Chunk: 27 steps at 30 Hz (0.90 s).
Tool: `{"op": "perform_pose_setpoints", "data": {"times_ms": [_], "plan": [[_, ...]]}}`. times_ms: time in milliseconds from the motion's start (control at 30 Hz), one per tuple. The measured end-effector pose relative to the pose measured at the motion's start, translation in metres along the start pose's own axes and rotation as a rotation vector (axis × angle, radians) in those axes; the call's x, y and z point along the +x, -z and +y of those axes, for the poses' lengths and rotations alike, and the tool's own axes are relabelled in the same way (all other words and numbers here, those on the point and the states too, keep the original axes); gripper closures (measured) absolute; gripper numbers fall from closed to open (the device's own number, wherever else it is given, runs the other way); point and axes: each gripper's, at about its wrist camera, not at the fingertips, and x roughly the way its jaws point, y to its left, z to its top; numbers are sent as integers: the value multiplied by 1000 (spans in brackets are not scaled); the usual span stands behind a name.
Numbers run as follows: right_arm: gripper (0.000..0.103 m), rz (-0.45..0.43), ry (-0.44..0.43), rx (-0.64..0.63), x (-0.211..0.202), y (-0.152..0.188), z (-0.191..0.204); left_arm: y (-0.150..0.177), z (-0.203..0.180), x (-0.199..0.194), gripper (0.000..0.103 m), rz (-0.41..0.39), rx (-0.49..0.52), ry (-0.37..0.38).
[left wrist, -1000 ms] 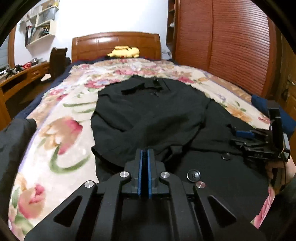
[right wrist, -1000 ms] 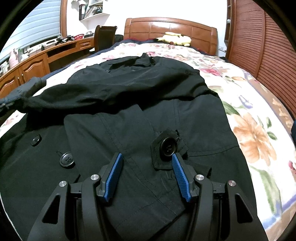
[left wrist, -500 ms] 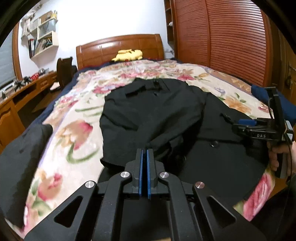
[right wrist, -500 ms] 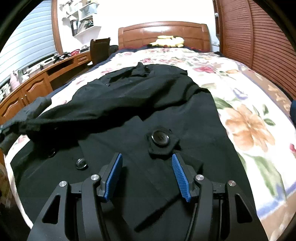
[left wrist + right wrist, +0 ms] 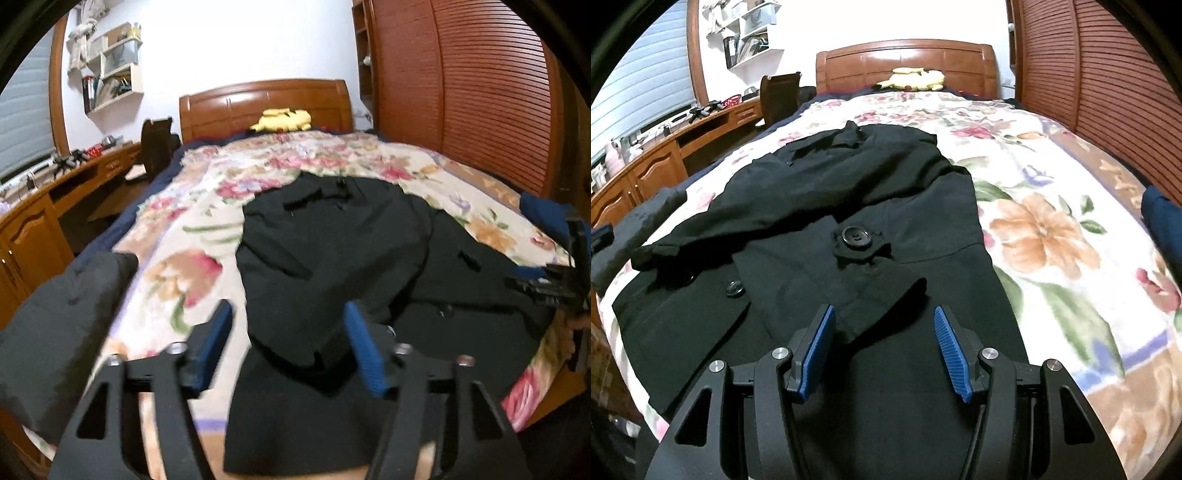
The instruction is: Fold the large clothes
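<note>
A large black coat (image 5: pixel 332 258) with big buttons lies on the floral bedspread (image 5: pixel 177 236), its left side folded in over the body and its hem hanging over the foot of the bed. It also shows in the right wrist view (image 5: pixel 849 206). My left gripper (image 5: pixel 288 347) is open and empty above the coat's lower left edge. My right gripper (image 5: pixel 882 350) is open and empty above the coat's lower right part, near a buttoned tab (image 5: pixel 855 236). The right gripper also shows in the left wrist view (image 5: pixel 554 284), at the right edge.
A dark grey garment (image 5: pixel 62 321) lies at the bed's left foot corner. A wooden headboard (image 5: pixel 266 103) with a yellow plush toy (image 5: pixel 280 118) is at the far end. A wooden desk (image 5: pixel 55 192) runs along the left, a slatted wardrobe (image 5: pixel 461 92) along the right.
My left gripper has opened and let go of the coat, and has pulled back and up. My right gripper stayed open and also drew back from the coat.
</note>
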Motion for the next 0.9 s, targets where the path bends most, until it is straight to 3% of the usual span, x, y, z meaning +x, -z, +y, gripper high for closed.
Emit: {"op": "perform_pose_setpoints", "data": {"times_ms": [233, 633, 900], "plan": [[45, -4, -14, -35, -5, 6, 6, -8, 0, 38, 25, 62, 5, -4], [45, -8, -33, -58, -14, 3, 12, 45, 5, 99, 25, 299, 13, -19], [45, -1, -48, -59, -7, -3, 18, 55, 17, 88, 25, 303, -21, -3]]}}
